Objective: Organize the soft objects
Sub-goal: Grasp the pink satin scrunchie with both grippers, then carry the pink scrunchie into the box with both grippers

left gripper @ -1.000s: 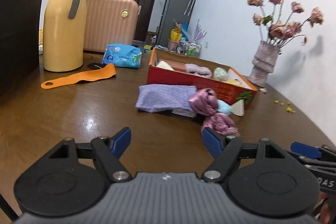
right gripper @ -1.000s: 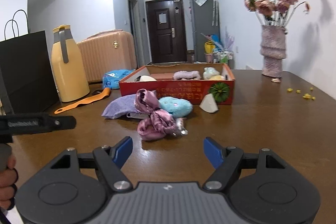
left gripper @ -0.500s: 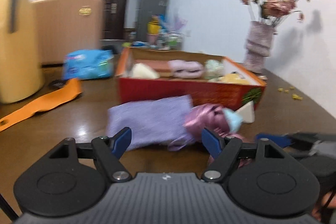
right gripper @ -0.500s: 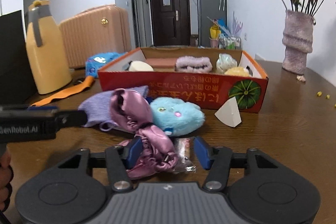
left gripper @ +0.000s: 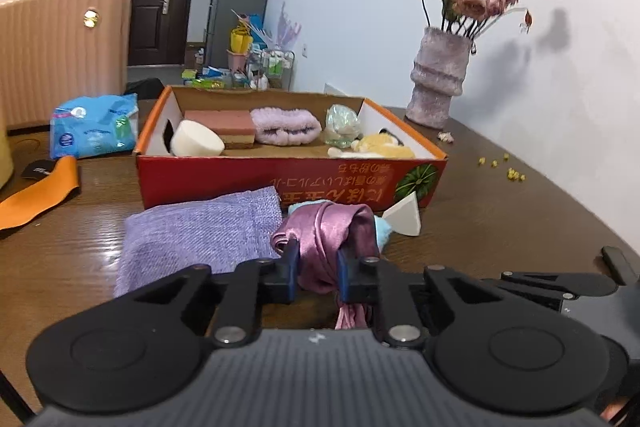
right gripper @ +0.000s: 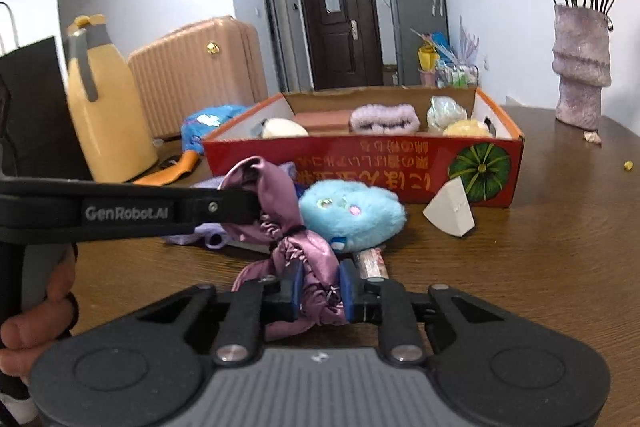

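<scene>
Both grippers are clamped on the same thing: the left gripper [left gripper: 316, 273] has just closed its blue pads on the upper loop of the pink satin scrunchie [left gripper: 332, 239], and the right gripper [right gripper: 320, 289] has just closed on the scrunchie's [right gripper: 308, 267] nearer, lower end, the fabric bunched between the pads in each view. From the right wrist view, the left gripper's black finger [right gripper: 224, 205] reaches in from the side and meets the satin at its top fold, while a hand [right gripper: 36, 311] grips the handle at the frame's edge.

Everything sits in front of the red cardboard box [left gripper: 280, 179] on the brown wooden table [left gripper: 500, 219]. The scrunchie lies just before the box's front wall. Crowding it, a lilac knitted cloth [left gripper: 200, 231] lies touching its side, a blue plush toy [right gripper: 352, 213] presses against it on the other side, and a small wrapped packet [right gripper: 372, 261] pokes out beneath the plush, right beside the right gripper's finger. A white wedge sponge [right gripper: 450, 211] stands further along the box front, apart from the plush.

Inside the box rest a cream sponge [left gripper: 196, 145], a pink and tan sponge block [left gripper: 224, 125], a lilac fuzzy headband [left gripper: 286, 125], a clear crinkled bag [left gripper: 340, 123] and a yellow plush [left gripper: 380, 147]. Off the box's far corner stands a grey vase [left gripper: 438, 79] of dried roses; on the opposite side lie a blue wipes pack [left gripper: 94, 125], an orange strap [left gripper: 36, 193], a yellow thermos [right gripper: 106, 107] and a pink suitcase [right gripper: 196, 67].
</scene>
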